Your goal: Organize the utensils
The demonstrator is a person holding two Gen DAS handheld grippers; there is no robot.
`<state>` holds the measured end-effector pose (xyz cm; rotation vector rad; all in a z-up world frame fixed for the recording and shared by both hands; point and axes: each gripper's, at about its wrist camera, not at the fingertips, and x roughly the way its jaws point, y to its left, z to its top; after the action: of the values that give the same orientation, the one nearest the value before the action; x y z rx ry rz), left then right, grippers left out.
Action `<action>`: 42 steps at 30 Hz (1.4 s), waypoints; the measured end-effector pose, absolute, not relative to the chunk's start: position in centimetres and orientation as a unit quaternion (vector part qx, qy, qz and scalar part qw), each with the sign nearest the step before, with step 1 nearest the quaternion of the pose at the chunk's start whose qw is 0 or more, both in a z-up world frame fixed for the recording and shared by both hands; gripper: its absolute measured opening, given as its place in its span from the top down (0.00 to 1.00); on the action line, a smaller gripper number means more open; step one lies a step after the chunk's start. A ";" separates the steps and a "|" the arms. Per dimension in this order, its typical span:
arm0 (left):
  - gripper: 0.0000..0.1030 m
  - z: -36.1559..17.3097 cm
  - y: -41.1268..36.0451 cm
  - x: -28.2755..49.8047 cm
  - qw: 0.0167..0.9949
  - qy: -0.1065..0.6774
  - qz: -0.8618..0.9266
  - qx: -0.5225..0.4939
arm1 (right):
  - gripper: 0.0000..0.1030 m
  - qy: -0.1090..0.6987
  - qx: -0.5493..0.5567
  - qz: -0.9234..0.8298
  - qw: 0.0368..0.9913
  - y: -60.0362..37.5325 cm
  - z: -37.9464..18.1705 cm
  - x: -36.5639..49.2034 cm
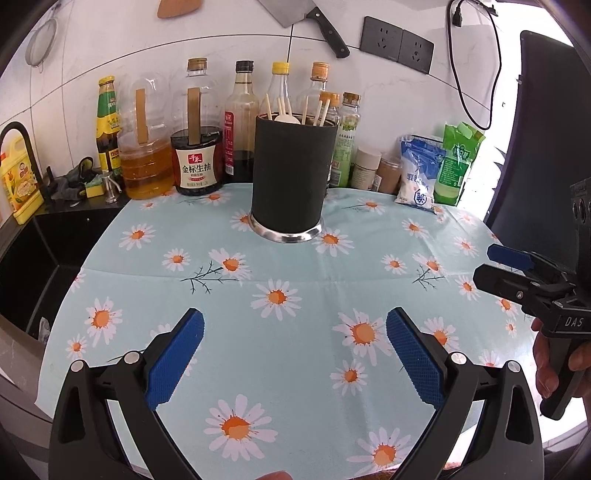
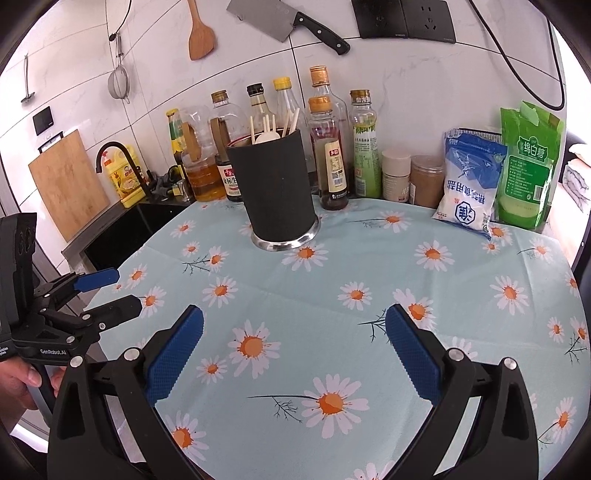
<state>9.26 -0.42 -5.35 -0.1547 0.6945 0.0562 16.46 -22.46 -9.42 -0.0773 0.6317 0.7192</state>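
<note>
A black cylindrical utensil holder (image 1: 291, 177) with a steel base stands upright at the back middle of the daisy tablecloth (image 1: 295, 280). Several pale chopsticks (image 1: 284, 107) and a white spoon (image 1: 288, 118) stick out of it. The holder also shows in the right wrist view (image 2: 277, 188). My left gripper (image 1: 295, 354) is open and empty, low over the cloth's front. My right gripper (image 2: 295, 350) is open and empty too. Each shows in the other's view: the right gripper (image 1: 487, 266) at the right edge, the left gripper (image 2: 125, 291) at the left edge.
Oil and sauce bottles (image 1: 199, 147) line the wall behind the holder. Bags of salt (image 2: 469, 184) and sugar (image 2: 528, 173) stand at the back right. A black sink (image 2: 147, 225) with a tap lies left. A cleaver (image 2: 280, 18) and a wooden spatula (image 2: 201, 37) hang on the wall.
</note>
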 end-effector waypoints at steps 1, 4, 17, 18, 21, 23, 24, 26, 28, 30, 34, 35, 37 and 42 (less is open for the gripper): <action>0.06 -5.3 -0.4 9.2 0.937 0.339 0.028 -0.077 | 0.05 0.304 -0.038 0.346 0.887 -22.5 -9.5 16.4; 0.06 -5.4 -0.1 9.1 0.937 0.339 0.030 -0.083 | 0.05 0.309 -0.033 0.346 0.885 -22.5 -9.5 16.5; 0.06 -5.7 0.1 8.9 0.936 0.341 0.029 -0.086 | 0.05 0.309 -0.038 0.340 0.887 -22.5 -9.7 15.8; 0.06 -5.7 0.1 8.9 0.936 0.341 0.028 -0.086 | 0.05 0.309 -0.036 0.340 0.888 -22.5 -9.7 15.7; 0.06 -5.7 -0.1 8.7 0.936 0.341 0.027 -0.081 | 0.05 0.309 -0.034 0.340 0.887 -22.6 -9.8 15.4; 0.06 -5.7 -0.1 8.6 0.936 0.341 0.025 -0.084 | 0.05 0.309 -0.037 0.339 0.888 -22.6 -9.8 15.5; 0.06 -5.8 -0.2 8.6 0.936 0.342 0.024 -0.083 | 0.05 0.310 -0.036 0.339 0.888 -22.6 -9.8 15.5; 0.06 -5.8 -0.3 8.6 0.935 0.343 0.023 -0.082 | 0.05 0.312 -0.032 0.339 0.887 -22.7 -9.9 15.3; 0.06 -5.8 -0.4 8.5 0.935 0.345 0.021 -0.080 | 0.05 0.315 -0.030 0.338 0.886 -22.7 -10.0 15.2; 0.06 -5.8 -0.4 8.4 0.934 0.347 0.021 -0.081 | 0.05 0.315 -0.030 0.340 0.886 -22.8 -10.0 15.1; 0.06 -5.8 -0.5 8.5 0.934 0.348 0.021 -0.081 | 0.05 0.316 -0.027 0.341 0.885 -22.8 -10.0 15.0; 0.06 -5.8 -0.5 8.5 0.934 0.349 0.020 -0.080 | 0.05 0.316 -0.026 0.341 0.885 -22.9 -10.0 14.9; 0.06 -5.7 -0.7 8.5 0.934 0.348 0.020 -0.078 | 0.05 0.317 -0.025 0.340 0.885 -23.0 -10.1 15.0; 0.06 -5.6 -0.8 8.6 0.934 0.349 0.019 -0.077 | 0.05 0.320 -0.024 0.341 0.884 -23.0 -10.2 15.1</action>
<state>8.57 -0.78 -5.63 -0.1581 0.7138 0.0380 15.06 -23.05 -10.17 -0.0506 0.6661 0.7089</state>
